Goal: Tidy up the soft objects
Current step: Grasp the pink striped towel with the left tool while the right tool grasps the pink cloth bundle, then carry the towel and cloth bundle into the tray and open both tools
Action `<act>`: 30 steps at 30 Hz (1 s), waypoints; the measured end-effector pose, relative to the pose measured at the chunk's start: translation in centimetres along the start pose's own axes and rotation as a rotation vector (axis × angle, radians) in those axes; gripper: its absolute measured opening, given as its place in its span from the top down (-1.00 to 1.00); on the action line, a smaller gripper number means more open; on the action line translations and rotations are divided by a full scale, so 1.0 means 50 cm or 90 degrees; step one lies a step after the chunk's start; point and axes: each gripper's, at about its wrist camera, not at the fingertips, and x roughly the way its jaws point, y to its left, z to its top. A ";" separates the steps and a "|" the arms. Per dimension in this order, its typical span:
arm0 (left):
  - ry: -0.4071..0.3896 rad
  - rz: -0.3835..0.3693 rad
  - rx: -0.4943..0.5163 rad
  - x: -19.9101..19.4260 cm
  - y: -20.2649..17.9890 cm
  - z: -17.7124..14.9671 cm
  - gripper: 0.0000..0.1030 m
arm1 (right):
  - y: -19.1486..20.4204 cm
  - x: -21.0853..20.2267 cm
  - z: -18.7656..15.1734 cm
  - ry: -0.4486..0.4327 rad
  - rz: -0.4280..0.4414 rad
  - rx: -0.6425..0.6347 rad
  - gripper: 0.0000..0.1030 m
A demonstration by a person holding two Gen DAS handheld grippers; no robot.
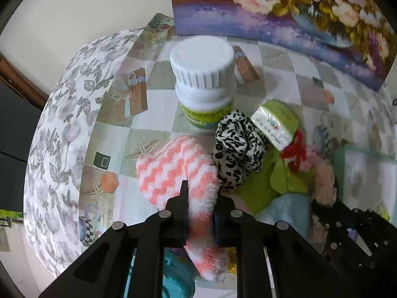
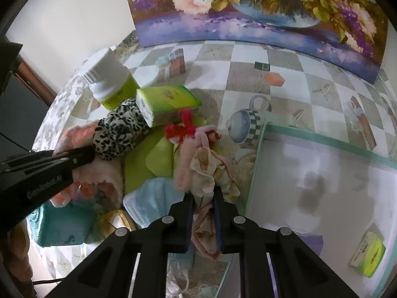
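Pink-and-white zigzag fuzzy sock (image 1: 173, 171) lies on the patterned tablecloth (image 1: 158, 114), at the left edge of the soft-item pile. Its tail end runs back between the left gripper (image 1: 199, 198) fingers, which are pressed onto it from both sides. In the right wrist view the same sock (image 2: 99, 181) shows beneath the left gripper's black body (image 2: 82, 157).

Right gripper (image 2: 202, 200): fingers closed on a bunch of cream and pale pink cloth (image 2: 206, 171), which spills out forward of the tips and hangs back between them.

Just beside the sock's right side, a black-and-white leopard-print scrunchie (image 1: 235, 149). A green tissue pack (image 1: 275, 124) leans on the scrunchie's upper right. Behind both stands a white-capped jar (image 1: 203, 79) with a green label, upright. Red fuzzy piece (image 1: 295, 151) sits below the tissue pack, touching pink fluff. Lime-green cloth (image 1: 258, 186) lies under the scrunchie and red piece; light blue cloth (image 2: 153, 196) lies near the left gripper side of the pile.

To the right of the pile, a teal-rimmed white tray (image 2: 322, 141); a second green tissue pack (image 2: 369, 255) rests in its near right corner. A floral painting (image 2: 260, 15) leans at the back of the table.
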 end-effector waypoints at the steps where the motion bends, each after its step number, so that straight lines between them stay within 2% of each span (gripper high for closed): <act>1: -0.002 0.000 -0.001 -0.002 0.003 0.002 0.70 | -0.001 -0.003 0.001 -0.003 0.002 0.001 0.70; 11: -0.014 0.008 -0.031 -0.033 0.028 0.009 0.70 | -0.003 -0.045 0.016 -0.031 0.023 0.012 0.70; 18: -0.025 -0.012 -0.065 -0.056 0.054 0.013 0.70 | 0.003 -0.075 0.024 -0.052 0.029 0.011 0.70; 30: -0.105 -0.004 -0.079 -0.155 0.068 0.018 0.70 | -0.017 -0.151 0.039 -0.091 0.034 0.037 0.70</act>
